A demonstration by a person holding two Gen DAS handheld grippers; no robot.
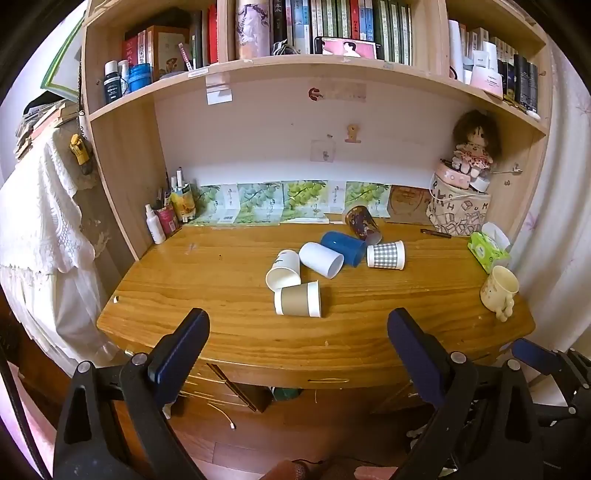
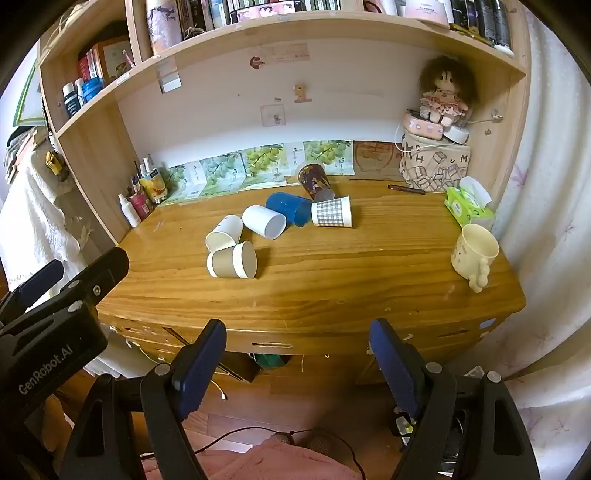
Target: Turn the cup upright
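Presently listed, from the fingers outward: left gripper, fingers spread wide, nothing between them, held low in the frame before the desk's front edge; right gripper, fingers likewise spread and bare, low centre of its own view, with the left gripper's black body visible at lower left. Wooden desk, filling mid-frame. On it, centre, a cluster of six cups, all on their sides: brown paper cup, nearest, mouth to the right; white paper cup touching it from behind, mouth toward the camera; white plastic cup just right of that; blue cup behind it; checked paper cup at the right end of the group, near the blue one; dark patterned cup farthest back, tilted against the printed boxes along the wall. Cream mug, upright, at right of frame, well apart from the cluster. Green tissue pack behind the mug. Doll seated on a lettered box, upper right. Bottles and pens at the desk's left rear corner. Bookshelf across the top.
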